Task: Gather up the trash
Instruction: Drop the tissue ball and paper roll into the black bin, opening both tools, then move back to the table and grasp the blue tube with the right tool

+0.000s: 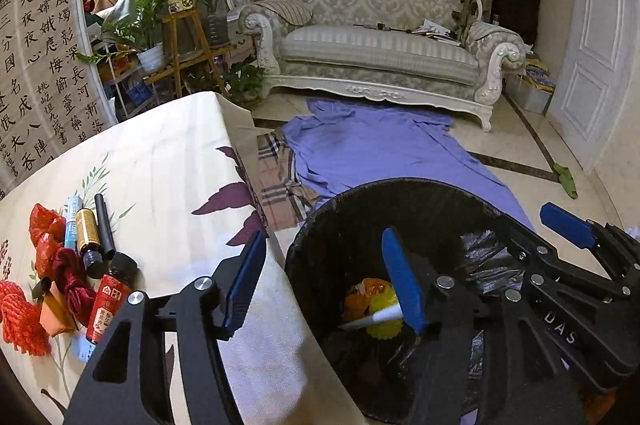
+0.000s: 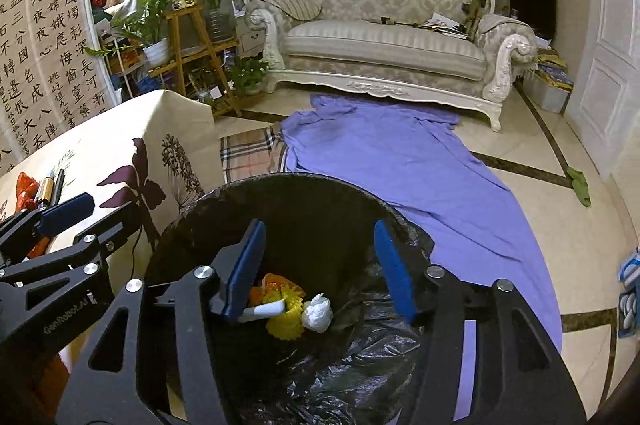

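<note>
Black-lined bin rim beside table edge; both tools gape empty above it.

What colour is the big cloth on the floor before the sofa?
Purple cloth, plain; the right wrist view shows it best.

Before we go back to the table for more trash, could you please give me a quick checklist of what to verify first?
1. Left gripper open and empty: ok, nothing sits between its blue pads.
2. Right gripper open and empty: ok.
3. Dropped items inside the black bag-lined trash bin: ok, the white crumpled paper wad, white stick and yellow ridged plastic piece lie at the bottom.
4. Trash left on the floral-clothed table: not ok, red mesh wrappers, a gold-and-black tube and a red-labelled bottle remain.
5. Bin stable: cannot tell, its base is hidden.
</note>
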Demonstrator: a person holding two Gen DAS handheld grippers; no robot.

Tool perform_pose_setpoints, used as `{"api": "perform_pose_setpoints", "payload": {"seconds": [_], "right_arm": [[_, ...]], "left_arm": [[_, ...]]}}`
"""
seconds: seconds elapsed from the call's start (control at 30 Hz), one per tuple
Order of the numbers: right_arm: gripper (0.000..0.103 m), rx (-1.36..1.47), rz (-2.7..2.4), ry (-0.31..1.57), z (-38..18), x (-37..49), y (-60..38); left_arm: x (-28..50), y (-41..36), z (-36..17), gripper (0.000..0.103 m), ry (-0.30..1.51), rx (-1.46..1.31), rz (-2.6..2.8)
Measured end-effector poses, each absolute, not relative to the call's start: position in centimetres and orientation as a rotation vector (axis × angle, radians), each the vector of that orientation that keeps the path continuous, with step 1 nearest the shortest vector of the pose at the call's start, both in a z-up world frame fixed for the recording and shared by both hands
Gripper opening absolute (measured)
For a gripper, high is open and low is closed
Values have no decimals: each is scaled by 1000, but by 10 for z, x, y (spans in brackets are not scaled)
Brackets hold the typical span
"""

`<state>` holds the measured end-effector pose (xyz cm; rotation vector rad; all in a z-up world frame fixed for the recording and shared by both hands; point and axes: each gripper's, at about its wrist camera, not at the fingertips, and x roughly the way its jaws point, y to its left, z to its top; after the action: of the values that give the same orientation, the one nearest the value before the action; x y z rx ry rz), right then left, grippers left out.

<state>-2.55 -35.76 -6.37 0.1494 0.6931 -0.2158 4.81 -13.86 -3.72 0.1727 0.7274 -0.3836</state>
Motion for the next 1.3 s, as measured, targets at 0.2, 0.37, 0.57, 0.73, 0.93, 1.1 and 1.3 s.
{"api": "perform_pose_setpoints", "payload": {"seconds": [0.2, 0.37, 0.57, 0.73, 0.93, 1.1, 1.3], "right_arm": [[57, 155, -197, 692, -60, -30, -350], [57, 150, -155, 692, -59, -32, -332], [57, 130, -75, 692, -53, -34, -298], [57, 107, -4, 689, -49, -34, -266], [57, 66, 101, 702, -47, -33, -219], [57, 29, 180, 719, -47, -31, -181], [57, -15, 242, 737, -49, -27, -146]], "left_arm": [[39, -125, -29, 65, 722, 160, -370], [30, -103, -22, 66, 722, 151, -328], [17, -66, -14, 66, 715, 131, -254], [8, -28, -11, 68, 711, 114, -174], [-3, 23, -15, 68, 728, 79, -69], [-12, 69, -20, 68, 745, 42, 21], [-15, 117, -26, 68, 760, 0, 112]]}}
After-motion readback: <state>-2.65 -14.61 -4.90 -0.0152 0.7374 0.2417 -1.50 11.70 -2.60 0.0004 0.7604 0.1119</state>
